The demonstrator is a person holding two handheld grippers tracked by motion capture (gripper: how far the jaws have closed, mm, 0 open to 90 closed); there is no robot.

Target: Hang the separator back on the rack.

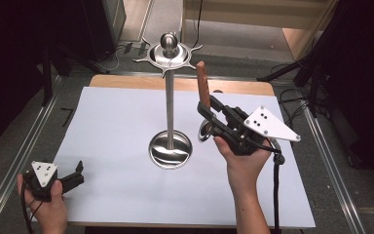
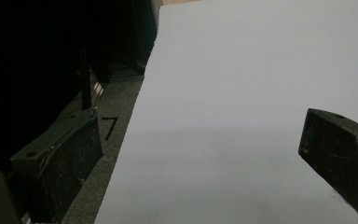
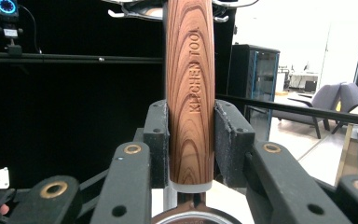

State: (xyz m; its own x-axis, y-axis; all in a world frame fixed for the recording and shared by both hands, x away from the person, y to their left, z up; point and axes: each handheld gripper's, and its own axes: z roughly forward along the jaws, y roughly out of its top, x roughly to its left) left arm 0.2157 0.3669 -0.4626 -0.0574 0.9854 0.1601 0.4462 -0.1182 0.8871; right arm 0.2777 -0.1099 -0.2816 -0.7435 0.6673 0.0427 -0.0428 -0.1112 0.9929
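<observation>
The right hand-held gripper (image 1: 207, 111) is closed on the wooden handle (image 1: 203, 83) of a kitchen tool and holds it upright, just to the right of the metal stand (image 1: 169, 97). In the high view the handle tip points up toward the hooks at the top of the stand (image 1: 168, 54), so I judge that the tool is held vertical in order to be hung there. A metal ring part of the tool (image 1: 204, 131) hangs below the jaws, beside the round base of the stand (image 1: 170, 150). The left hand-held gripper (image 1: 75, 174) rests low on the white tabletop (image 1: 112, 126), well apart from the stand toward its left front; it seems to wait, out of the way.

In the left gripper view, the jaws stand wide apart with nothing between them, above the edge of the tabletop (image 2: 242, 93).

In the right gripper view, the two pads press the handle (image 3: 189, 93) on both sides near its lower end, probably to leave the upper part free. The stand's hooks (image 3: 121, 11) appear just behind the handle top.
</observation>
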